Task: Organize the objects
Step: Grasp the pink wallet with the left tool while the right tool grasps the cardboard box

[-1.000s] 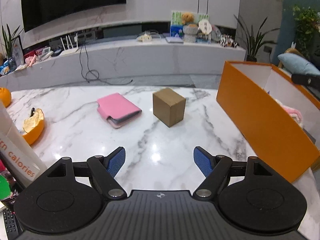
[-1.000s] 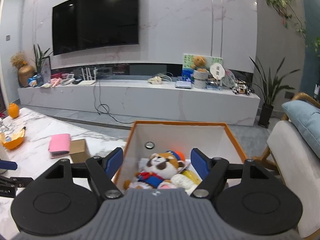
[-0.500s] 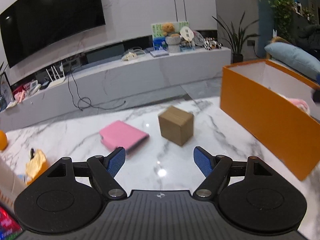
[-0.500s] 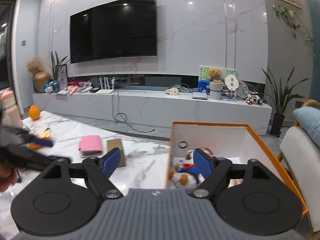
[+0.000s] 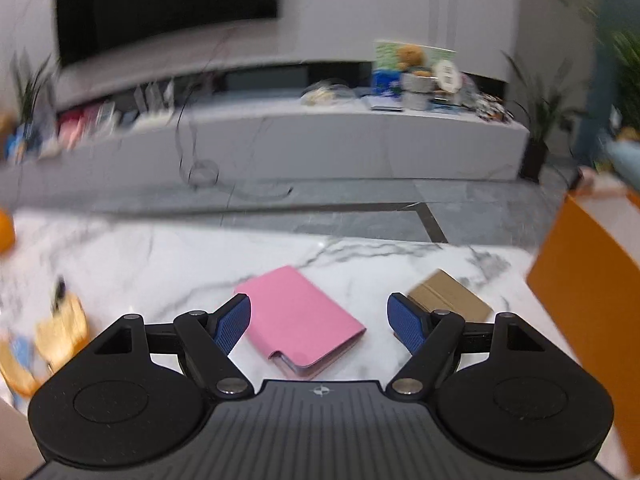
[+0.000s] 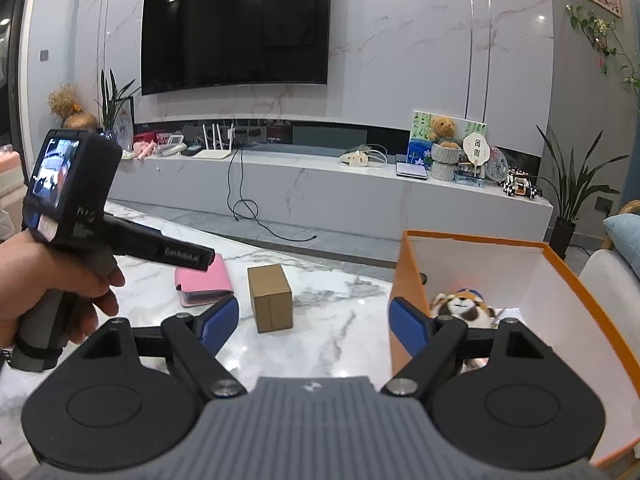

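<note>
- The pink rectangular wallet with a snap tab (image 5: 298,318) lies flat on the white marble table with grey veins (image 5: 160,264). It is just in front of the left gripper (image 5: 319,322) and partly between its two blue pads.
- The long axis of the wallet goes diagonally in the left wrist view. The end with the tab points toward the camera, and the opposite short edge points away, up and to the left.
- The left gripper is spread wide. Its pads touch nothing and nothing is pinched.
- The right gripper (image 6: 313,322) has its jaws opening now. Only bare table is between the pads, and they hold nothing.
- The small brown cardboard box (image 6: 270,298) stands upright on the table, just beside the wallet on its right side. In the left wrist view, the right pad hides a part of the box.
- The tall orange box with a white inside (image 6: 408,280) stands further to the right, near the cardboard box but apart from it. A plush raccoon toy (image 6: 464,308) lies inside.
- In the right wrist view, a hand (image 6: 44,280) holds the handle of the left gripper. Its black body reaches over the wallet and covers the upper edge of it.
- On the left side of the table there are orange peels (image 5: 60,328); they are blurred.
- Beyond the table is the grey floor, then a long white marble TV bench (image 6: 320,188) with a black television (image 6: 236,28) on the wall above.
</note>
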Demonstrator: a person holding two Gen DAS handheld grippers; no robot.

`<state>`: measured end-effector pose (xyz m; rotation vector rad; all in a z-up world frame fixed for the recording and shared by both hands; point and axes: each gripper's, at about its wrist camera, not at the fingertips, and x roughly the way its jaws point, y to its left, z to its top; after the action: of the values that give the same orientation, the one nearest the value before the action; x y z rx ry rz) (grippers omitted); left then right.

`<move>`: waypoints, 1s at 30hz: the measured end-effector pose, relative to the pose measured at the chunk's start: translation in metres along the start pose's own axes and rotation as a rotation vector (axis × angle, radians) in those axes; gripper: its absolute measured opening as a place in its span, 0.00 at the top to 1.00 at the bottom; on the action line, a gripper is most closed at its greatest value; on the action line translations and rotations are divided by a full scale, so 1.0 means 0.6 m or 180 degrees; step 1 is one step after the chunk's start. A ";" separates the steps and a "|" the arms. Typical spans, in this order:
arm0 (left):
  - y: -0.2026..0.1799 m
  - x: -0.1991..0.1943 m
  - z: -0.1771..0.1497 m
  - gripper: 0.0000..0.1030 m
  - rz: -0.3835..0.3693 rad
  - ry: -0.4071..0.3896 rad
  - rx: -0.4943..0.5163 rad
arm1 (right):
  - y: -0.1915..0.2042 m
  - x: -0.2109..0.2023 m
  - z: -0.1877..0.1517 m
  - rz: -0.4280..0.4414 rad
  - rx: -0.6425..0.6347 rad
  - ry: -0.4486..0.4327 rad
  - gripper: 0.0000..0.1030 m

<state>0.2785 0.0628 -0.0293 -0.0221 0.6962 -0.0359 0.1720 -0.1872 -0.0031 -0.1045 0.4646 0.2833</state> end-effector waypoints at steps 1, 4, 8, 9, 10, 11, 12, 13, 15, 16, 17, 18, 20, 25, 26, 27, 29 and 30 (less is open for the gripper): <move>0.009 0.005 0.003 0.14 -0.0034 0.0040 -0.0104 | 0.004 0.009 0.002 -0.0021 -0.0001 0.0019 0.18; 0.023 0.019 0.009 0.14 0.0003 0.0063 -0.0122 | 0.014 0.037 0.006 -0.0067 0.0021 0.0078 0.18; 0.030 0.037 0.008 0.14 -0.0017 0.0122 -0.0177 | 0.027 0.075 0.010 -0.0082 0.0035 0.0189 0.18; 0.031 0.042 0.007 0.14 -0.0011 0.0150 -0.0193 | 0.032 0.083 0.010 -0.0080 0.0020 0.0209 0.18; 0.030 0.048 0.005 0.14 -0.0006 0.0180 -0.0197 | 0.038 0.093 0.011 -0.0076 -0.0012 0.0230 0.18; 0.028 0.052 0.004 0.14 -0.0002 0.0199 -0.0185 | 0.043 0.103 0.011 -0.0070 -0.0050 0.0257 0.18; 0.026 0.057 0.003 0.14 0.0008 0.0215 -0.0162 | 0.048 0.114 0.012 -0.0059 -0.0097 0.0281 0.18; 0.025 0.061 0.001 0.14 0.0037 0.0223 -0.0133 | 0.054 0.123 0.013 -0.0057 -0.0142 0.0298 0.18; 0.026 0.069 -0.001 0.14 0.0083 0.0239 -0.0118 | 0.063 0.144 0.014 -0.0057 -0.0231 0.0344 0.18; 0.028 0.072 -0.003 0.14 0.0082 0.0246 -0.0140 | 0.067 0.156 0.014 -0.0057 -0.0274 0.0362 0.18; 0.031 0.076 -0.003 0.14 0.0057 0.0249 -0.0177 | 0.070 0.166 0.013 -0.0062 -0.0311 0.0381 0.18; 0.034 0.081 -0.003 0.14 0.0013 0.0251 -0.0229 | 0.073 0.179 0.012 -0.0067 -0.0349 0.0408 0.18; 0.036 0.091 -0.001 0.14 -0.0060 0.0285 -0.0301 | 0.077 0.199 0.012 -0.0066 -0.0377 0.0438 0.18; 0.030 0.109 -0.003 0.13 0.0000 0.0252 -0.0253 | 0.087 0.246 0.010 0.0000 -0.0442 0.0500 0.18; 0.027 0.112 -0.003 0.12 0.0025 0.0239 -0.0199 | 0.089 0.253 0.011 0.0002 -0.0459 0.0512 0.18; 0.024 0.114 -0.003 0.11 0.0045 0.0232 -0.0165 | 0.091 0.261 0.011 0.0012 -0.0468 0.0523 0.18; 0.024 0.117 -0.004 0.06 0.0057 0.0224 -0.0153 | 0.095 0.277 0.011 0.0042 -0.0478 0.0552 0.18; 0.025 0.118 -0.004 0.06 0.0052 0.0222 -0.0163 | 0.098 0.284 0.011 0.0052 -0.0496 0.0560 0.18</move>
<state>0.3318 0.0751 -0.0772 -0.0644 0.7669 -0.0031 0.3033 -0.0882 -0.0769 -0.2793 0.6178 0.3276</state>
